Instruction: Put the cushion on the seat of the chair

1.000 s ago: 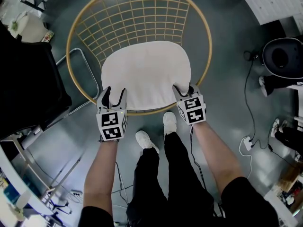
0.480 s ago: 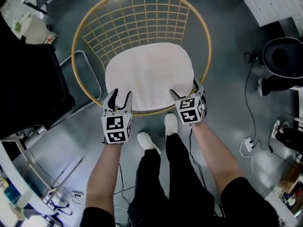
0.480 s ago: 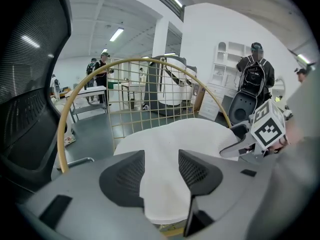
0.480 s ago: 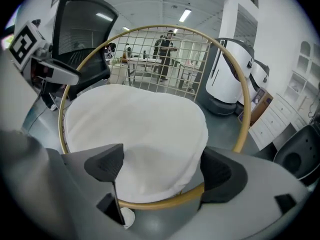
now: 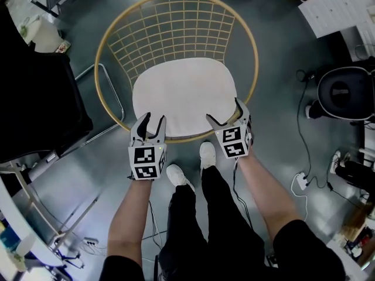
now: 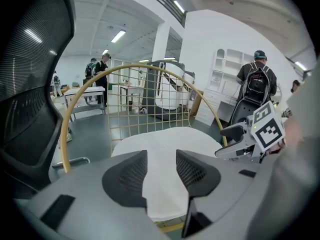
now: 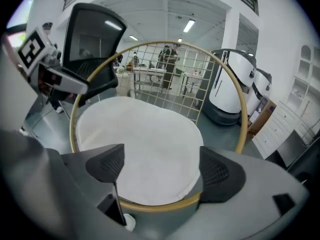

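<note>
Hidden: seat of chair (image 5: 170,28) under cushion (image 5: 184,92), legs out of sight. Left of chair, black office chair (image 5: 35,98) cut by frame edge. Off-white cushion, rounded, flat, smooth, lies on chair seat, front edge along gold front rim, wire-grid back behind. At chair's front-left rim, left gripper (image 5: 153,120): jaws partly apart, just been closing, pinching nothing; cushion edge shows through gap, tip contact unclear. At chair's front-right rim, right gripper (image 5: 222,111): jaws wide, just been opening, empty.
</note>
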{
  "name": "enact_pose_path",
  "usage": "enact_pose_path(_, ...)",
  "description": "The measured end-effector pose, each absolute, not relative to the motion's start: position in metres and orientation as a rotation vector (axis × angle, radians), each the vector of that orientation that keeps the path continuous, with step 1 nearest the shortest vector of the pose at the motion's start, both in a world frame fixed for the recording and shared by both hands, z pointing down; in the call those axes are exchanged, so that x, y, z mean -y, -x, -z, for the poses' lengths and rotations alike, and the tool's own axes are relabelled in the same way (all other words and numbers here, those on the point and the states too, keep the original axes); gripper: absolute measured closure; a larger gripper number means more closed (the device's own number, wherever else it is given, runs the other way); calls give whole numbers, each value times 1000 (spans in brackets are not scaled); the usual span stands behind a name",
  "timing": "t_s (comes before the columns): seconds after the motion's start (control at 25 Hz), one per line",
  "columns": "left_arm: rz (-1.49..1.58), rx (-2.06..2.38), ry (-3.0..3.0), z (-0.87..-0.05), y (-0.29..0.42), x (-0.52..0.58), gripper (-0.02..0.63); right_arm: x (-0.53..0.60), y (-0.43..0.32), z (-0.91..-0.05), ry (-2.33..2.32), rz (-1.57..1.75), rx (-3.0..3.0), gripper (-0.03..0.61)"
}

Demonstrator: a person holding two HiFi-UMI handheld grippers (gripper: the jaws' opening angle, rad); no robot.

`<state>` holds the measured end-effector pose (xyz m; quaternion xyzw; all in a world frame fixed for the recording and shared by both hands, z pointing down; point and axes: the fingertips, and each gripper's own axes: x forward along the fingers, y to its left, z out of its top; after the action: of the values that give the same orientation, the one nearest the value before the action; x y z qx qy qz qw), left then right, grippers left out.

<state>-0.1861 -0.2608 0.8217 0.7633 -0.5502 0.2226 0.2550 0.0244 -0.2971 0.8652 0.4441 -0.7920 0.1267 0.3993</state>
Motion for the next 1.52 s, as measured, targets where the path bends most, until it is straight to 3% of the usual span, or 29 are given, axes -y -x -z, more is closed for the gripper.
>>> enact_pose_path(0.08, -588, 1504, -2070, -811, 183, 257, 448, 291, -14, -846, -1096, -358, 2073, 220)
enact_pose_path(0.12, -580, 1506, -2069, -805, 182, 255, 457, 288, -9, -836, -1084, -367, 2100, 375)
enact_pose_path(0.2, -570, 1504, -2072, -790, 181, 249, 495, 283, 1, -815, -1069, -396, 2153, 563)
enact_pose_path(0.4, -560, 1496, -2090, -747, 187, 235, 594, 272, 26, -765, -1035, -509, 2254, 565)
enact_pose_path(1.12, -446, 1567, -2330, -483, 205, 147, 595, 179, 88, -487, -1083, -379, 2512, 566)
enact_pose_path(1.52, -384, 1599, -2380, -419, 188, 94, 595, 113, 69, -412, -1054, -264, 2561, 566)
